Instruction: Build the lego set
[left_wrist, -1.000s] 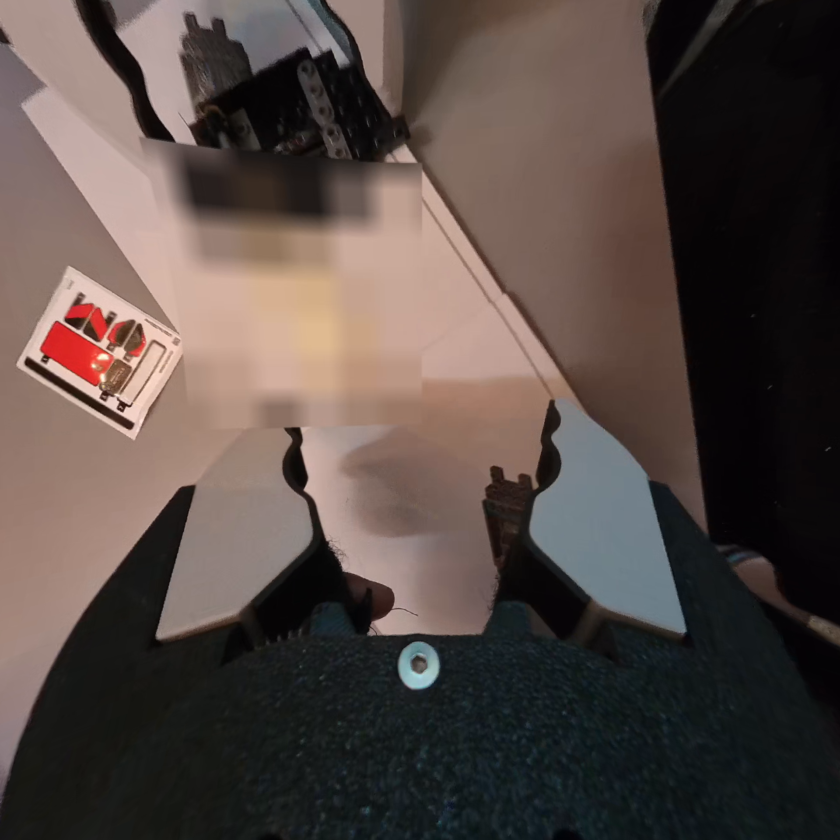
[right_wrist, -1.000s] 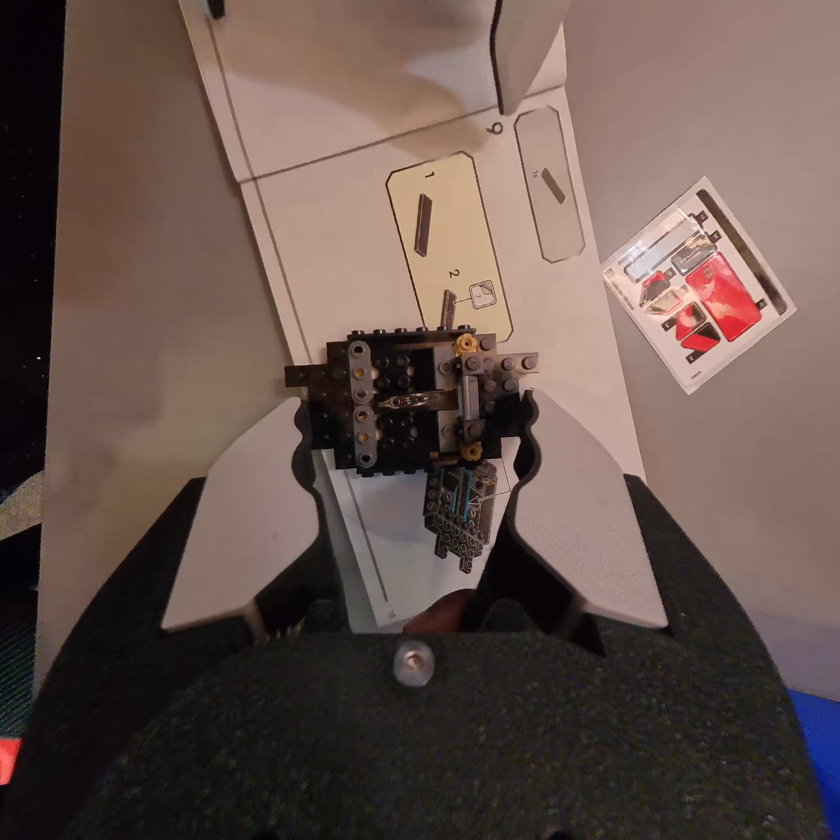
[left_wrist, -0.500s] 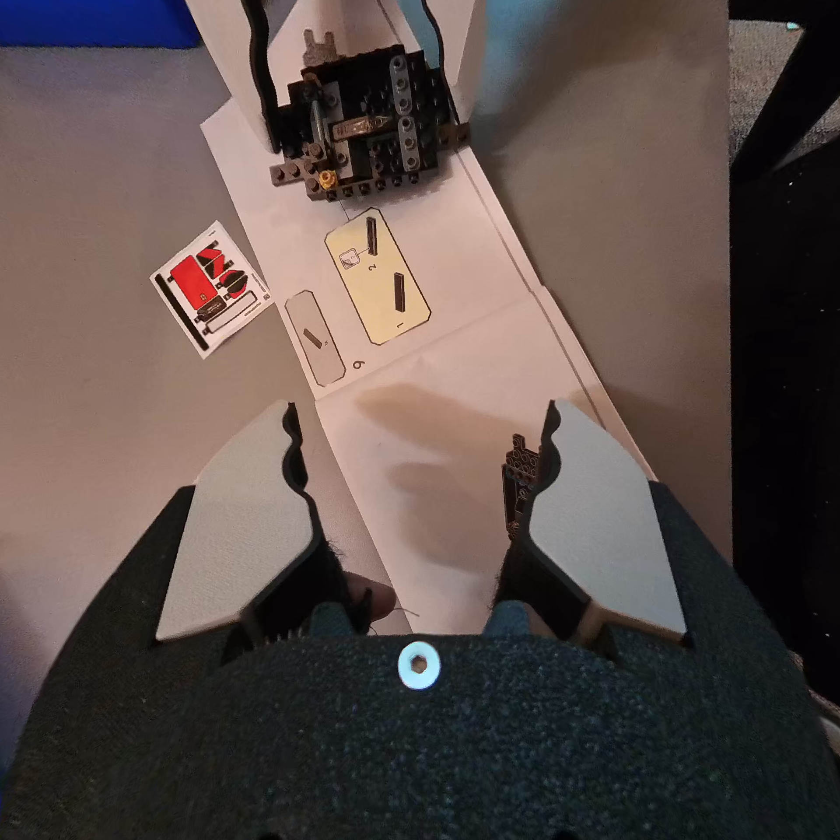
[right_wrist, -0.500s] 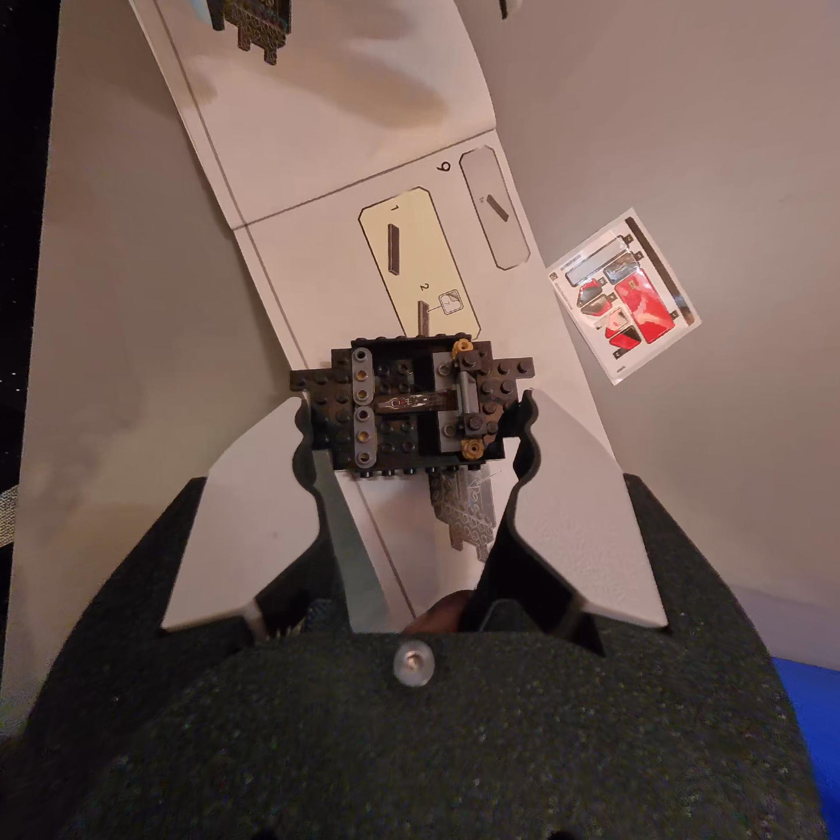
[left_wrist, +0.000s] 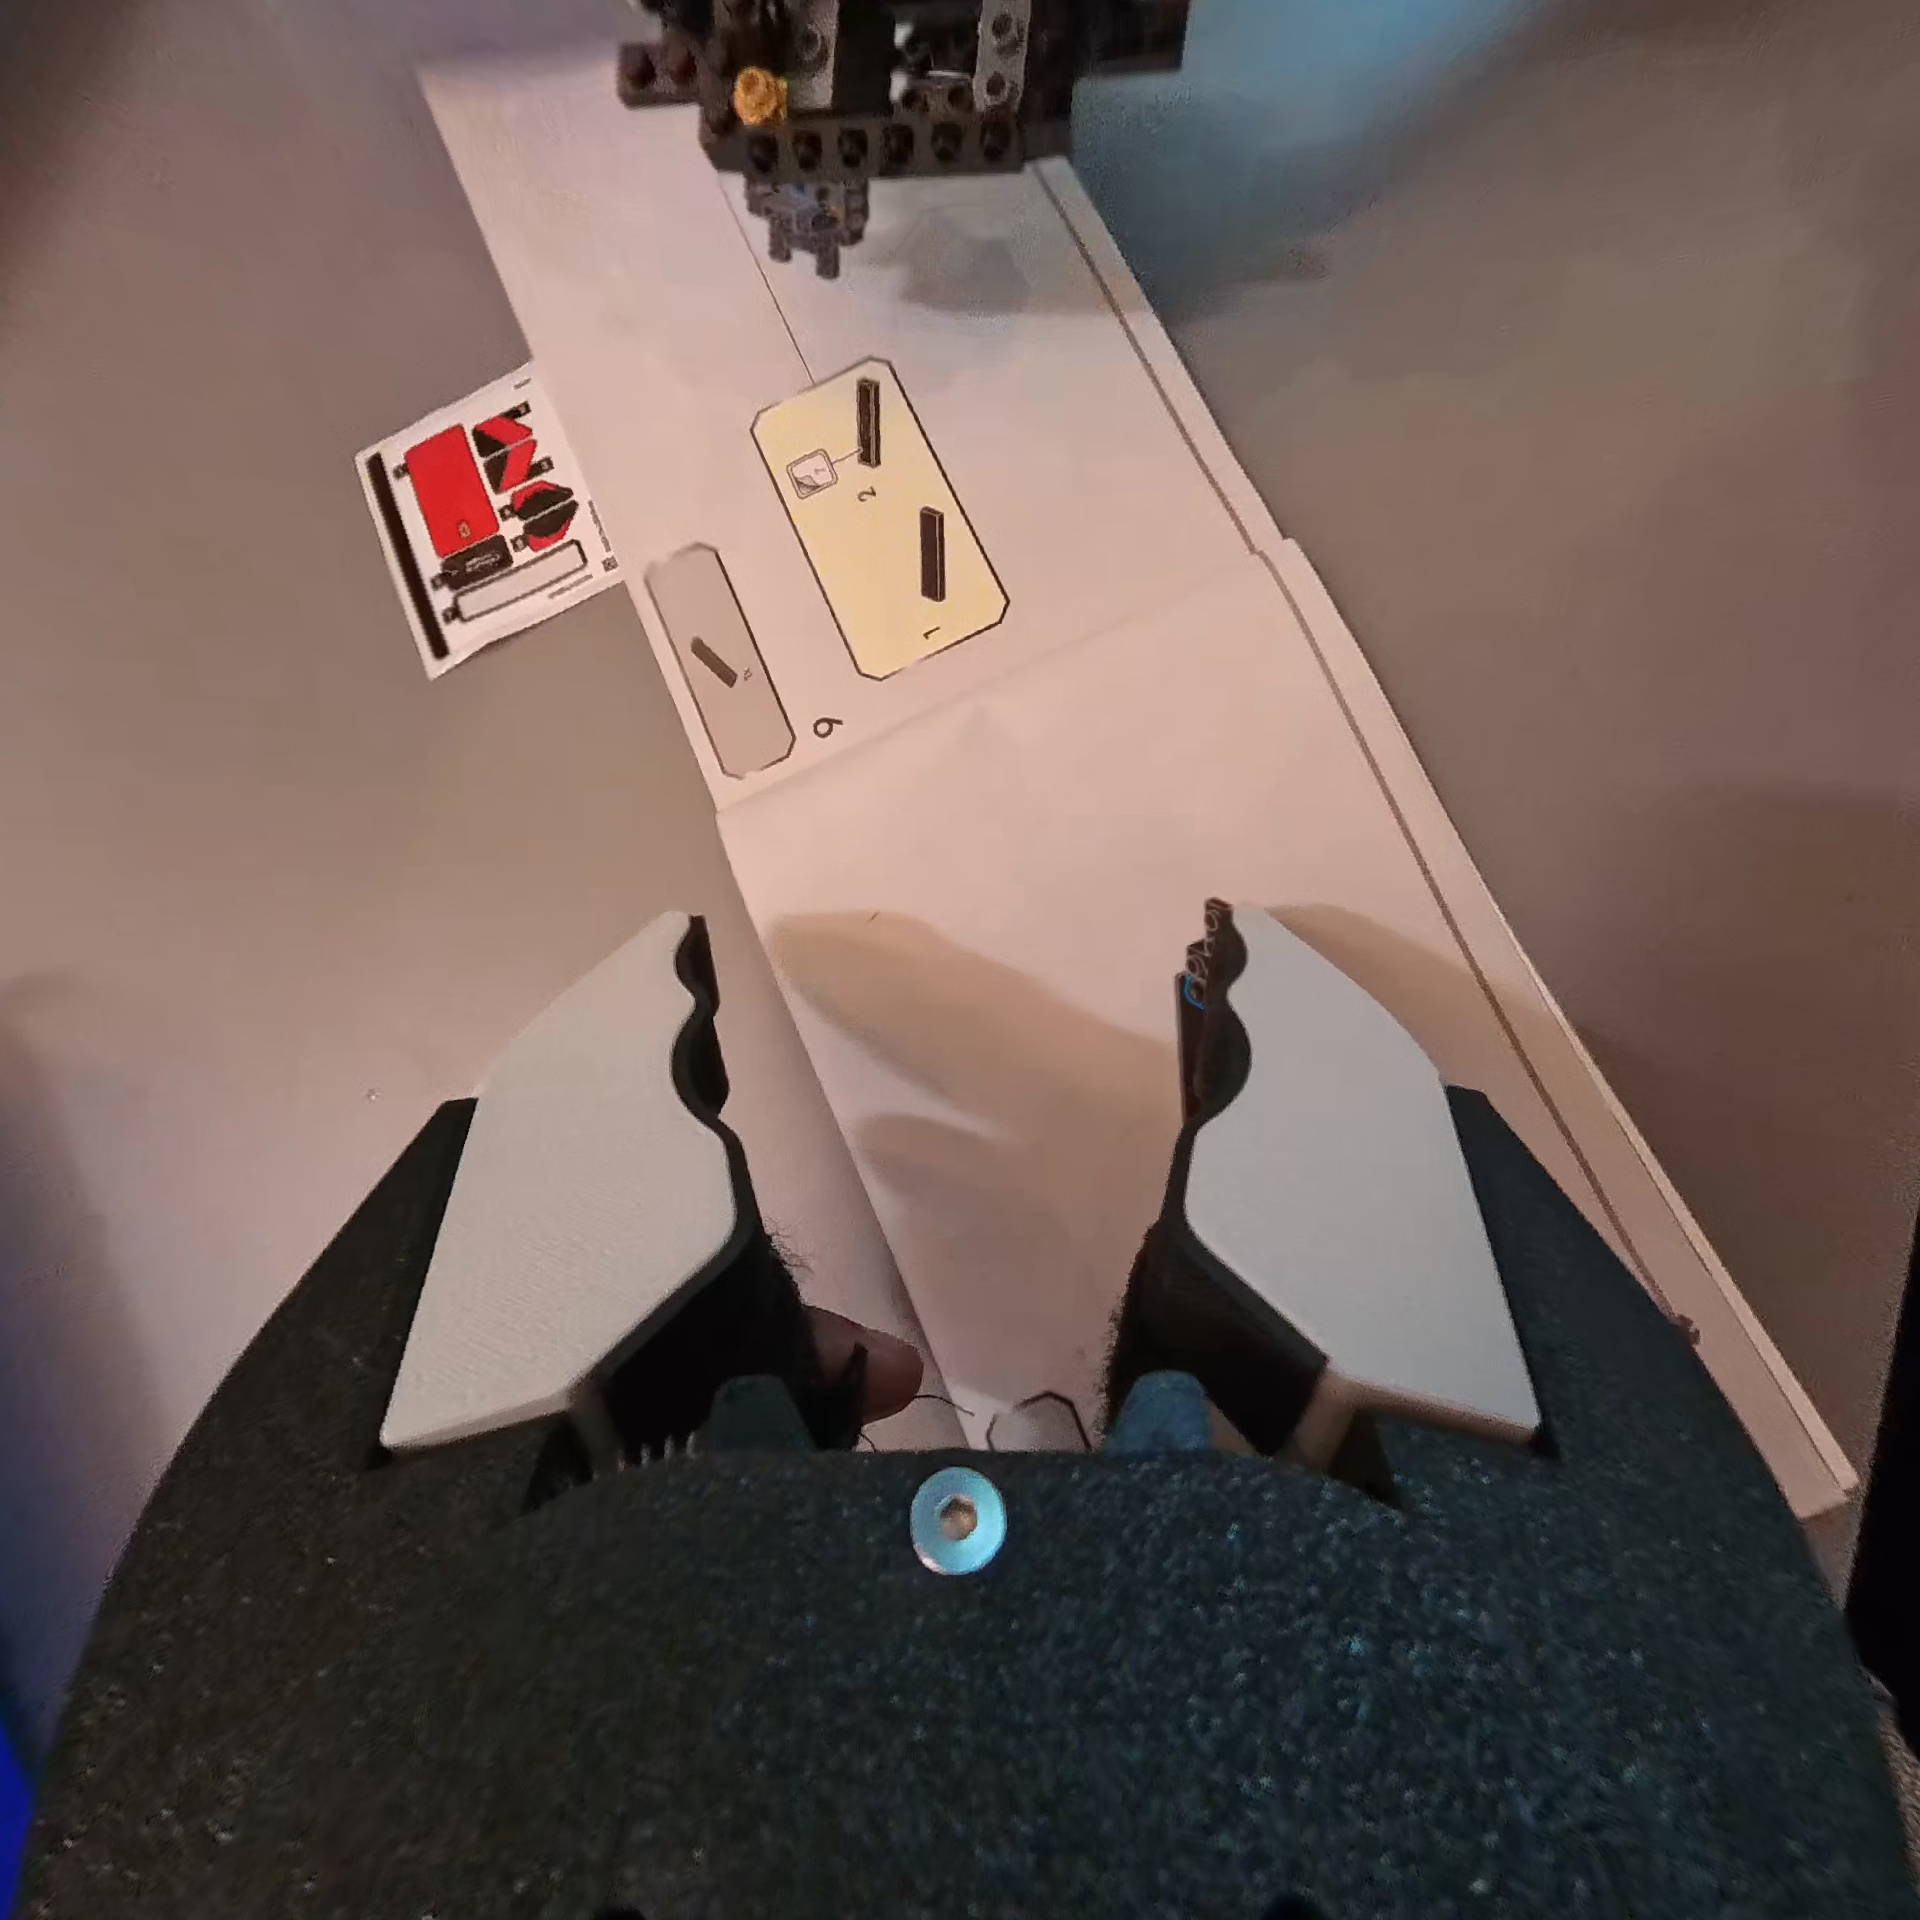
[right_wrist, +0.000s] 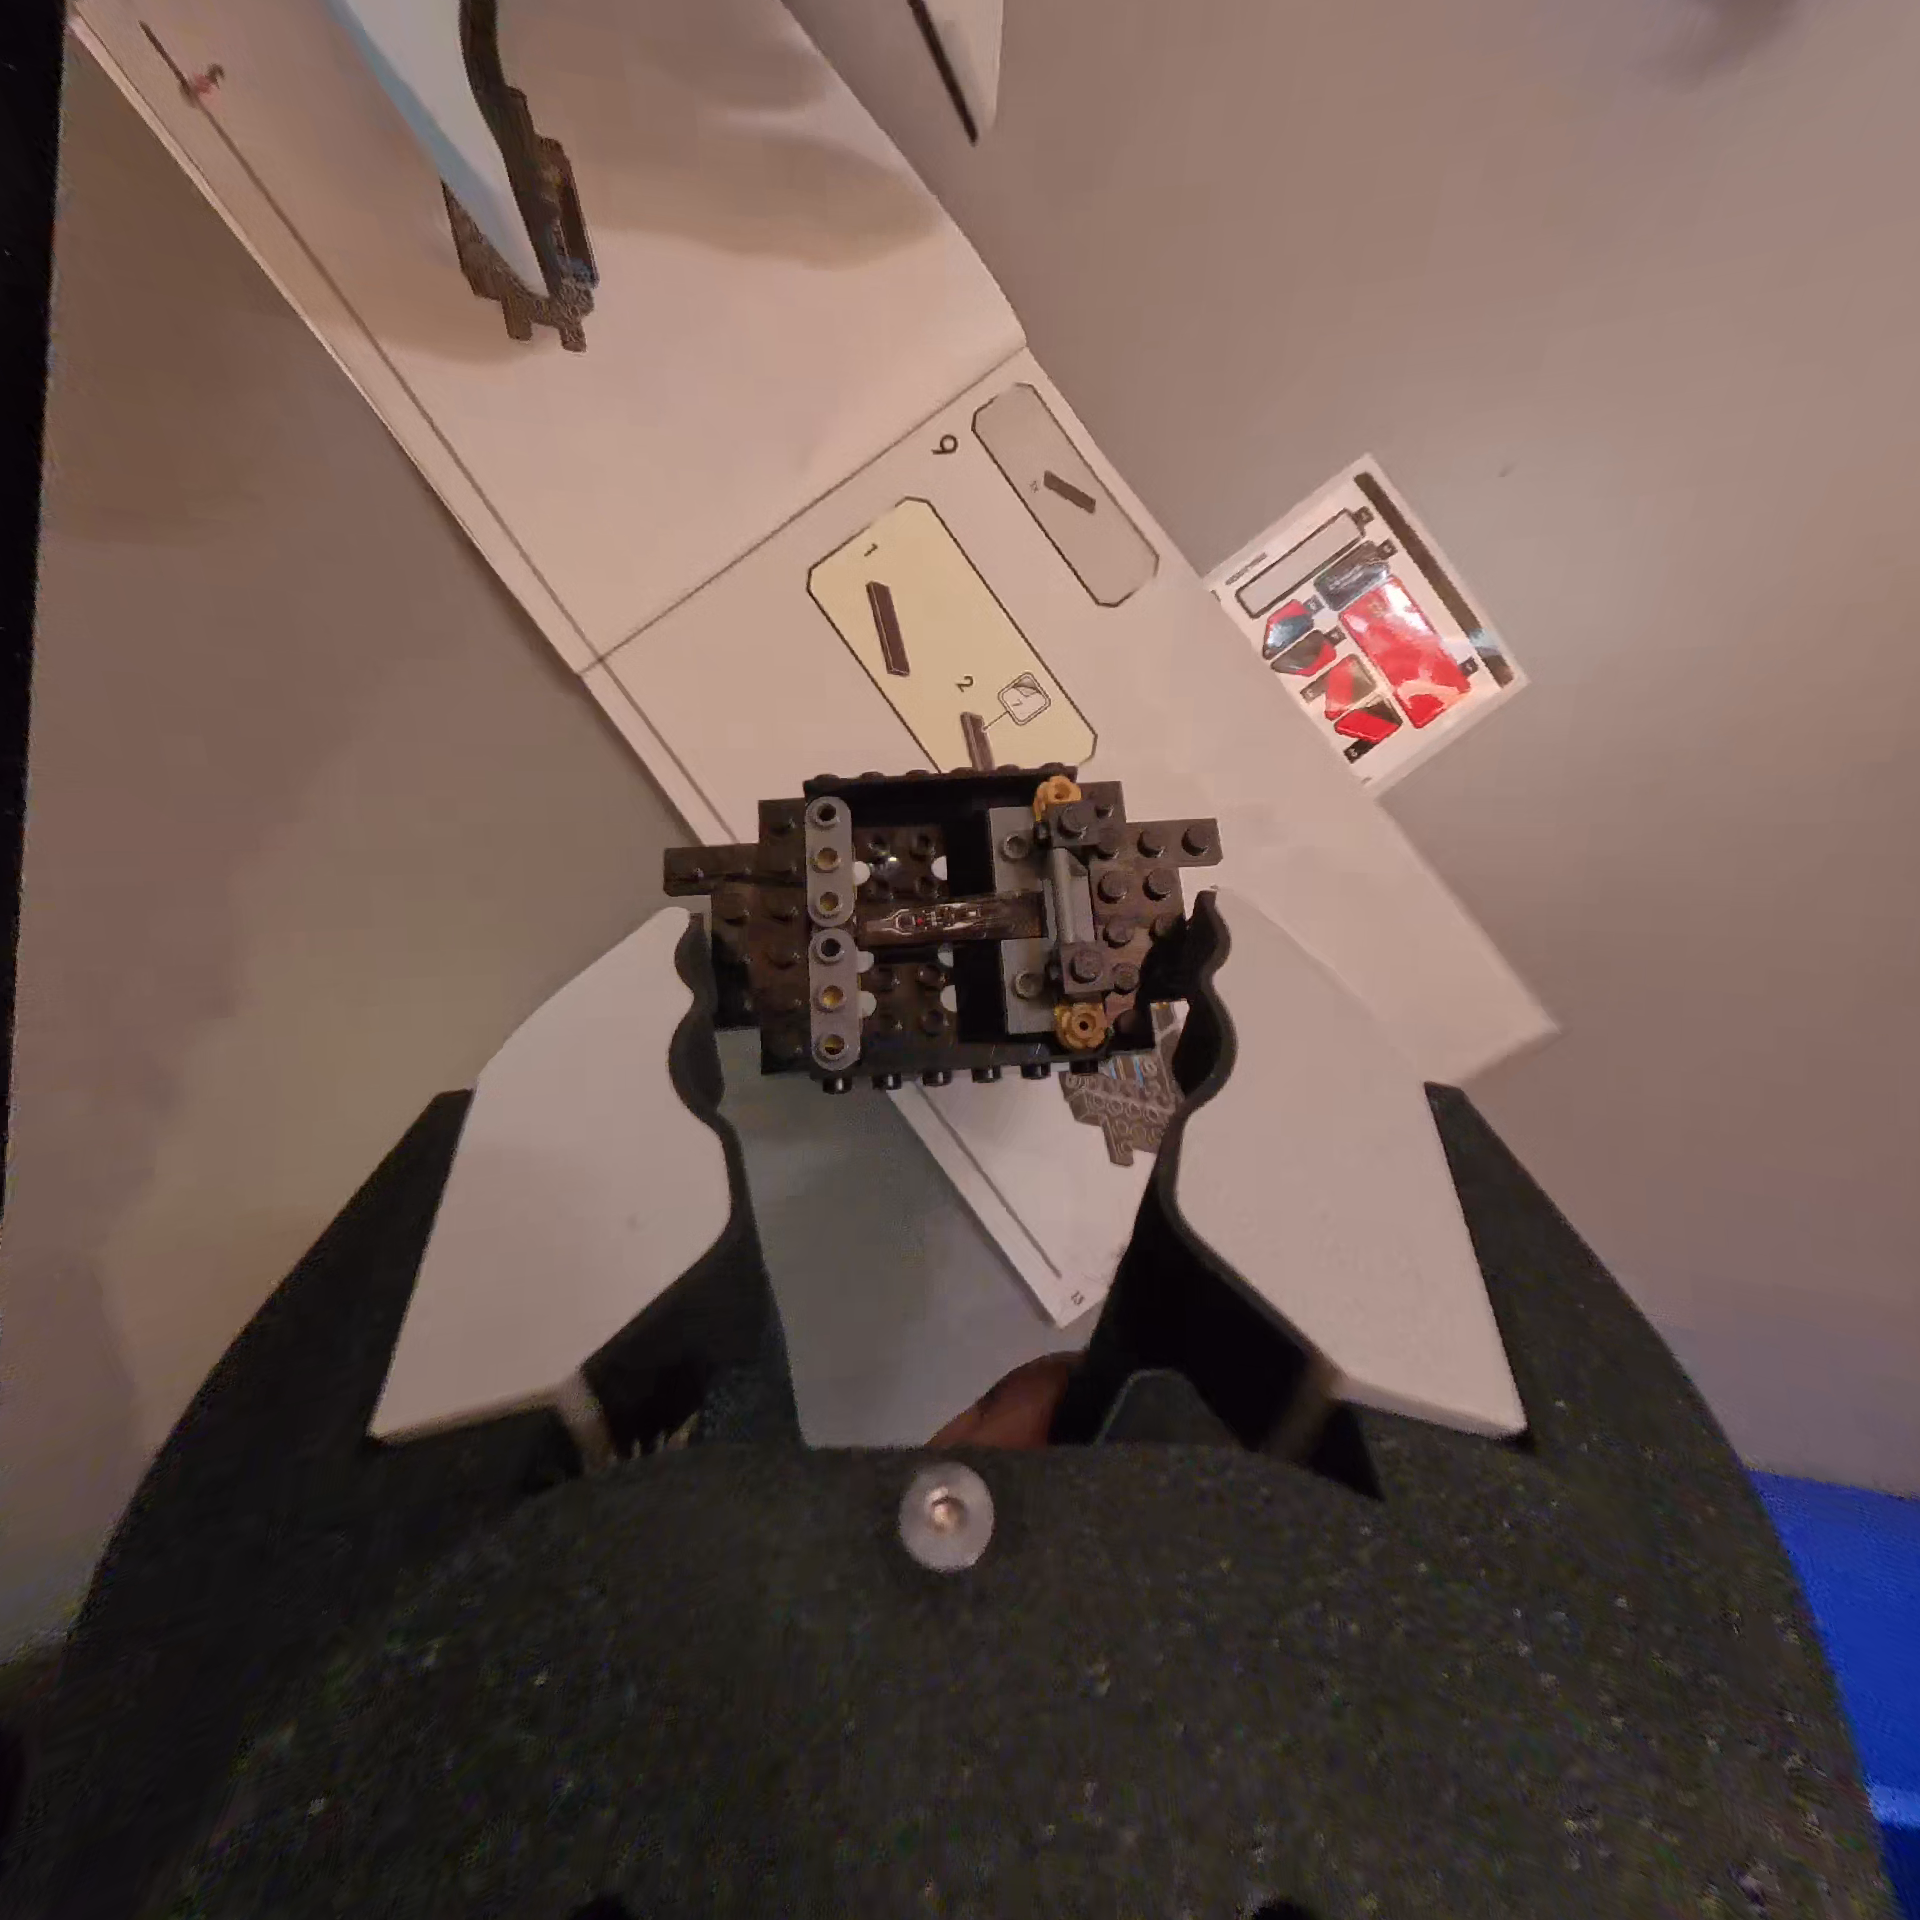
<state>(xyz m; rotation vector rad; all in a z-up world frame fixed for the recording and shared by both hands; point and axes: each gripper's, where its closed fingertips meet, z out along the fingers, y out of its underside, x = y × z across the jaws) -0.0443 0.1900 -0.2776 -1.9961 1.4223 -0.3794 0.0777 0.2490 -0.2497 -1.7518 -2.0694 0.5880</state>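
Note:
My right gripper (right_wrist: 940, 966) is shut on a black lego assembly (right_wrist: 935, 925) with grey beams and gold studs, one finger on each side, and holds it above the open instruction booklet (right_wrist: 727, 468). The assembly also shows at the top edge of the left wrist view (left_wrist: 894, 104). My left gripper (left_wrist: 956, 925) has its jaws wide apart over the booklet (left_wrist: 1039, 779). A thin dark flat lego piece (left_wrist: 1200, 997) clings to the inner face of its right finger. The right wrist view shows that piece (right_wrist: 530, 239) against one far finger.
A sticker sheet (left_wrist: 488, 520) with red and black shapes lies on the grey table beside the booklet; it also shows in the right wrist view (right_wrist: 1361, 623). A blue object (right_wrist: 1860, 1558) sits at the right edge. A dark drop-off borders the table's far side (left_wrist: 1891, 727).
The left gripper has moved closer to the held assembly, which now sits at the top edge of its view. In the right wrist view the booklet has turned and the left gripper looms larger.

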